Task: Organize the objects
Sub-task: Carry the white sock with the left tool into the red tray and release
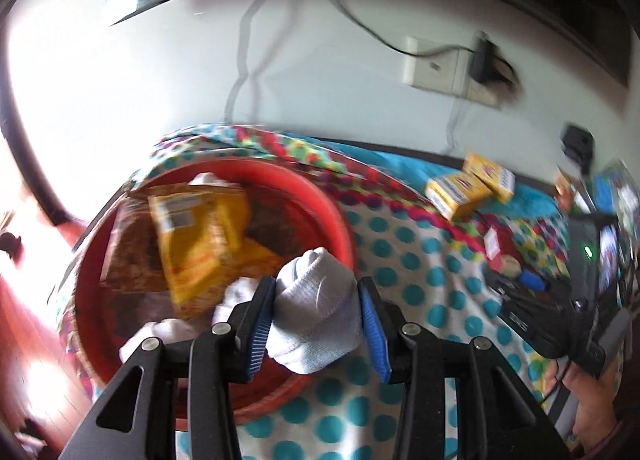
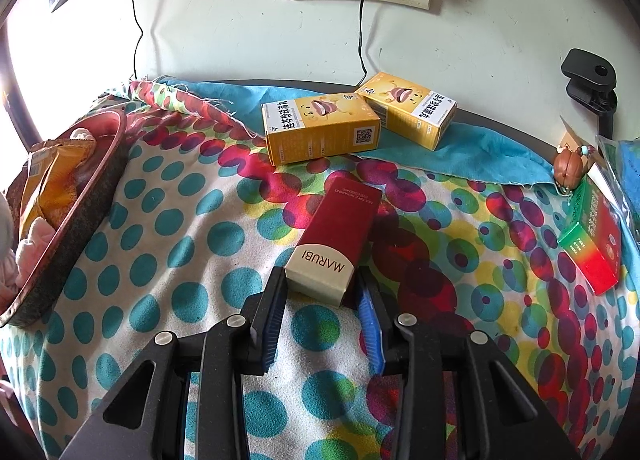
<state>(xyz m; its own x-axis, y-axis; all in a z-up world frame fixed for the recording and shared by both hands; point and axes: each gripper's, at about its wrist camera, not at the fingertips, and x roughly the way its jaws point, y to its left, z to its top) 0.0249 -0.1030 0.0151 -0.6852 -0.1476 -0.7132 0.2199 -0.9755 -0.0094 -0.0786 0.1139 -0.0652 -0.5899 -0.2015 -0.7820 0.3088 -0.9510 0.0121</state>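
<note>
My left gripper point(image 1: 318, 292) is clamped on a rolled grey sock point(image 1: 316, 300), holding it over the near rim of the red bowl point(image 1: 336, 215), which already holds yellow packets point(image 1: 192, 244) and white socks point(image 1: 160, 334). My right gripper point(image 2: 322, 300) has its pads either side of the near end of the red MARUBI box point(image 2: 340, 236), which lies on the dotted cloth point(image 2: 180, 244); I cannot tell whether they press it. Two yellow boxes point(image 2: 320, 131) lie beyond, by the wall.
</note>
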